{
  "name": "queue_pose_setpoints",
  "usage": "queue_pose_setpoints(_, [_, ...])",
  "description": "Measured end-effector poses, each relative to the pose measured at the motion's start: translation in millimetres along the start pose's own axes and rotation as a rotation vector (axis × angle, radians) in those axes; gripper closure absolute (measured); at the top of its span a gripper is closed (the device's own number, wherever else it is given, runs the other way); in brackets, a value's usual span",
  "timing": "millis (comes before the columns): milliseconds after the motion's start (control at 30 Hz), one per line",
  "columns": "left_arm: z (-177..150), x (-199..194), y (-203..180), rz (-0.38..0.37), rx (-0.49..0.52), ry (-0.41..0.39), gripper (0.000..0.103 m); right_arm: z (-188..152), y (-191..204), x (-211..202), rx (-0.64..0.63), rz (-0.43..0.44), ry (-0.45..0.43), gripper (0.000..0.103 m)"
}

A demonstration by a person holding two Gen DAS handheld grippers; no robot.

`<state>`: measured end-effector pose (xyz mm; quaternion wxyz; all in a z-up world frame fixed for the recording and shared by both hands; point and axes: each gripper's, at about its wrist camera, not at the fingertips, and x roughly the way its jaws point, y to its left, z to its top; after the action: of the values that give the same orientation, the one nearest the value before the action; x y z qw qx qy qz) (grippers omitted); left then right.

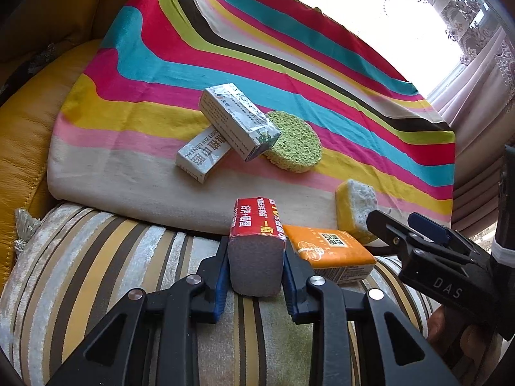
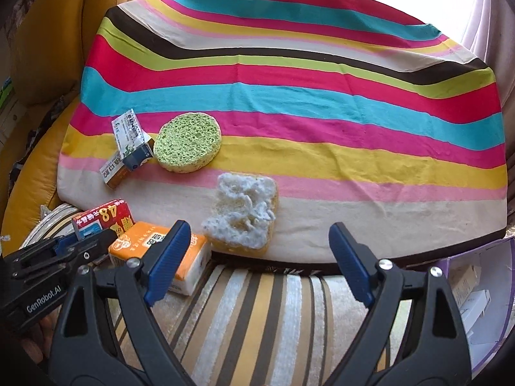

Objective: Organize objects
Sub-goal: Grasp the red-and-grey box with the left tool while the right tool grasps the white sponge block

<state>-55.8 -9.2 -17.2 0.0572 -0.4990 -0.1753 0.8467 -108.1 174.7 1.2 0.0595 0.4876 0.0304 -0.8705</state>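
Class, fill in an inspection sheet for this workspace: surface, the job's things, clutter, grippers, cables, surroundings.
Surface: rainbow-striped cushion behind a beige-striped cushion.
Job's things: red-wrapped grey block, orange packet, yellow sponge, round green sponge, two white boxes stacked crosswise.
Clutter: nothing seen.
Grippers: left gripper shut on the block; right gripper open, empty.
Cables: nothing seen.
Surroundings: yellow leather sofa, curtains, purple box.

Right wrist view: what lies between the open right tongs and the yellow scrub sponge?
Nothing: only bare striped cushion separates the right tongs from the yellow scrub sponge.
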Motion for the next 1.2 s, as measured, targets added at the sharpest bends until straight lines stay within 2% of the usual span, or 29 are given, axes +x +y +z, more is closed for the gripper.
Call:
queue_pose_setpoints(400, [-0.5, 4.1, -1.0, 0.005, 0.002, -0.001, 0.073, 10.3, 6.8, 29.7, -0.005, -0.059, 0.057, 0.014])
queue_pose_setpoints(567, [-1.7, 4.2, -2.5, 0.011, 0.007, -0.007, 0.073, 7.4, 5.5, 35.7, -0.01, -0.034, 0.081, 0.03])
queue_pose_setpoints(733, [-1.6, 2.2, -3.0, 0.014, 0.009, -0.019, 0.073, 5.5, 7.3, 31.4, -0.029, -0.01, 0.061, 0.043])
queue_pose_setpoints(1033, [-3.2, -6.5, -7.7, 0.034, 0.025, -0.064, 0.073, 1.5, 2.1, 18.8, -0.015, 0.019, 0.014, 0.055])
queue_pose_setpoints(1200, [-4.7, -14.3, -9.9, 0.042, 0.032, -0.094, 0.073, -0.6, 0.7, 12.1, -0.007, 0.033, -0.003, 0.058])
